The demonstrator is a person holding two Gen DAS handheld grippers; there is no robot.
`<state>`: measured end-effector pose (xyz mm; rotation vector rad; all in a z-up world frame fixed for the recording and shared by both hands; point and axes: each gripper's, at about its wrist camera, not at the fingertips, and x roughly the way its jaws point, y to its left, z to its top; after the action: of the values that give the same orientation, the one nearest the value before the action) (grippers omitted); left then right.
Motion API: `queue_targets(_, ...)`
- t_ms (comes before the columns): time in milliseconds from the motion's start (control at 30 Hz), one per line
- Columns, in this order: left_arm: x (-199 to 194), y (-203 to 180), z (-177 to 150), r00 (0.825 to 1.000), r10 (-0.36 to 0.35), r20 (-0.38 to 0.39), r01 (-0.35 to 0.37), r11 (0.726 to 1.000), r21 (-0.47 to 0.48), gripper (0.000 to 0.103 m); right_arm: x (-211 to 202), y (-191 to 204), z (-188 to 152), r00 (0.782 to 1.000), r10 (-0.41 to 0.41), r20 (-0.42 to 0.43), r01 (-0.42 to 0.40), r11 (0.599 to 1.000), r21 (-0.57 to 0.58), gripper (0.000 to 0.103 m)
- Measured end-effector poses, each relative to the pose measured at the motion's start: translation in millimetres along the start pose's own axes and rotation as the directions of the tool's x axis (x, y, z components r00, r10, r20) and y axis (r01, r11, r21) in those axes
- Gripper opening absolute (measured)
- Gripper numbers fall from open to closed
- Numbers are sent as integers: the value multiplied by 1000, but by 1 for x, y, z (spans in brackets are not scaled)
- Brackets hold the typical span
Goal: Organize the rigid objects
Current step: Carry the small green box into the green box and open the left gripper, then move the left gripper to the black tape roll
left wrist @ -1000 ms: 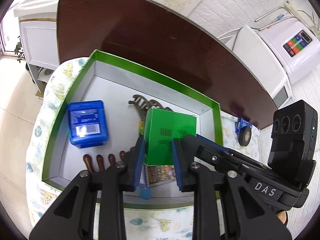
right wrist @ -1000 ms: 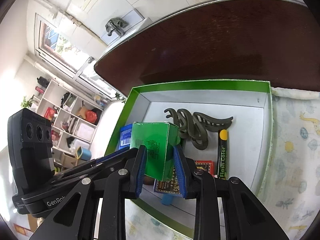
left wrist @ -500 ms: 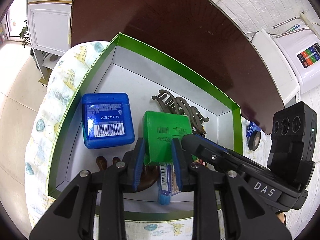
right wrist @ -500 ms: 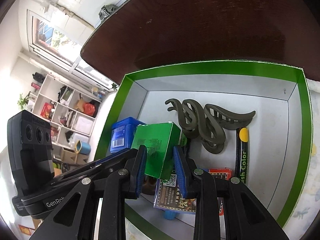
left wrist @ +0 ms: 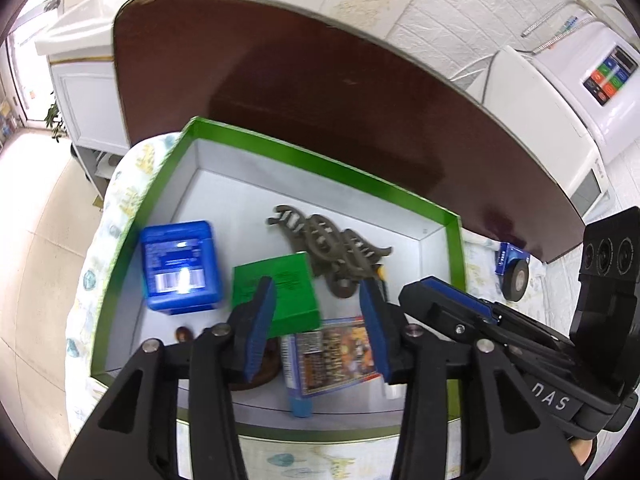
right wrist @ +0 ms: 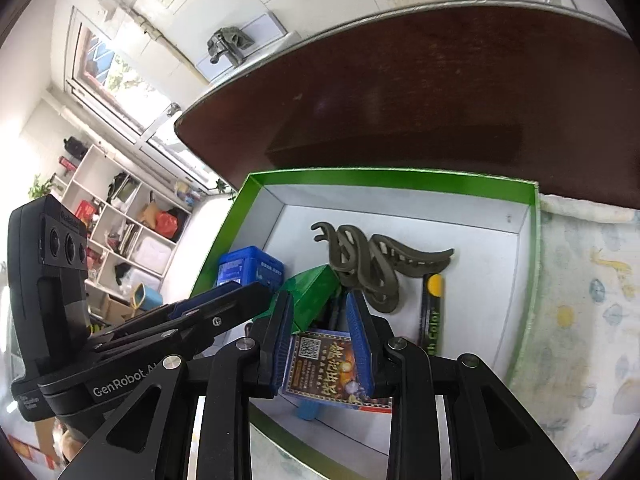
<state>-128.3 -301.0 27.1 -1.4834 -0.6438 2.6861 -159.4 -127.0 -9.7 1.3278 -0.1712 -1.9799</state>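
a green-rimmed box with white inner walls holds the lot; a blue case with a barcode label lies flat near its left wall; just beside it a small green carton rests tilted, partly over a printed card pack; an olive hair claw lies mid-floor, a black marker with a yellow end alongside.

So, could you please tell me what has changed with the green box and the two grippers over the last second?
Both grippers let go: the left gripper and right gripper now have their jaws spread, and the green box has dropped into the tray, lying tilted beside the blue box. The hair clip, card pack and marker stayed where they were.
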Motion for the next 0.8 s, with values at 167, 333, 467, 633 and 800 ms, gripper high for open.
queue_targets(167,4,-46,-2,1000,-21,-5,22,998,66,48,-41,-26,-2,998,-30,61,29,999,23,31)
queue_targets(333,18,-110,-9,999,-41,-27,44,988,151,52,-83,-67,-7,991,-66,116,58,995,78,31)
queue_targets(467,37,-161,-14,997,-56,-61,68,973,219,54,-118,-111,-16,981,-111,159,89,986,140,37)
queue_targets(633,72,-221,-23,991,-74,-112,102,957,271,55,-162,-178,-30,962,-171,211,119,963,242,46)
queue_targets(800,117,-263,-30,981,-67,-181,116,955,274,53,-192,-254,-48,945,-241,221,144,913,381,46)
